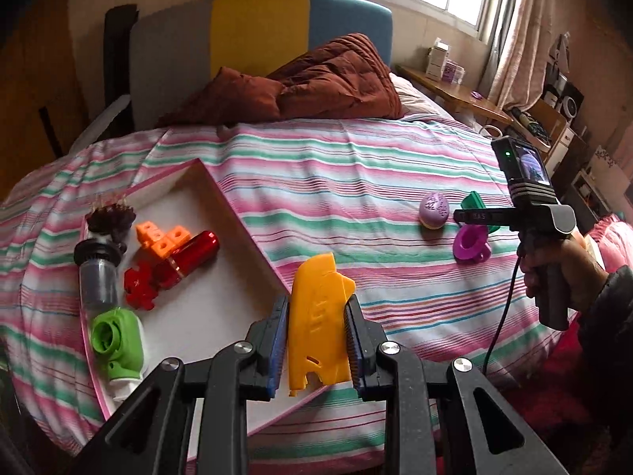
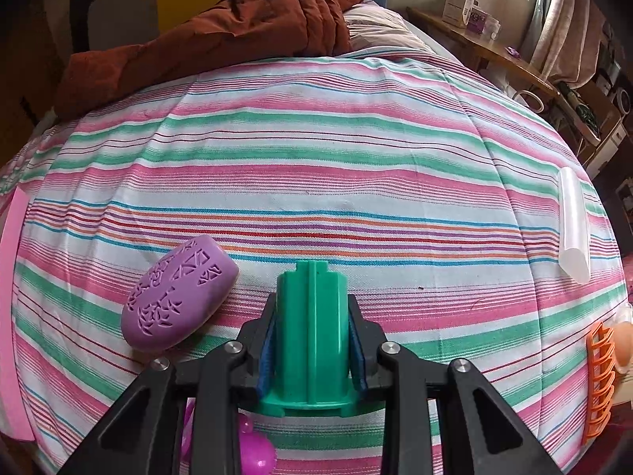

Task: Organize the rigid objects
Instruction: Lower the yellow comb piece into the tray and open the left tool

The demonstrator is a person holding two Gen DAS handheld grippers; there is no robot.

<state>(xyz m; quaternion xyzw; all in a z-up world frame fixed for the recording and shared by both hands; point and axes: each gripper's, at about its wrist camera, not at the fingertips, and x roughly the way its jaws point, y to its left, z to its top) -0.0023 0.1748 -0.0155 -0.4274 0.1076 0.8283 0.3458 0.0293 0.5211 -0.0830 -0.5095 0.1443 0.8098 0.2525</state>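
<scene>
I see a yellow plastic piece (image 1: 316, 324) clamped upright in my left gripper (image 1: 316, 340) above the near corner of the white tray (image 1: 221, 206), which lies on the striped bed and holds an orange block cluster (image 1: 160, 239), a red cylinder (image 1: 190, 259), a red puzzle-shaped piece (image 1: 138, 287), a clear tube with a black collar (image 1: 97, 273) and a green-and-white part (image 1: 116, 340). My right gripper (image 2: 312, 340) grips a green ribbed cylinder (image 2: 310, 316) with a flange at its base. Just beside it on the bed lie a purple patterned egg-shaped piece (image 2: 178, 297) and a magenta ring-shaped piece (image 1: 470, 243).
</scene>
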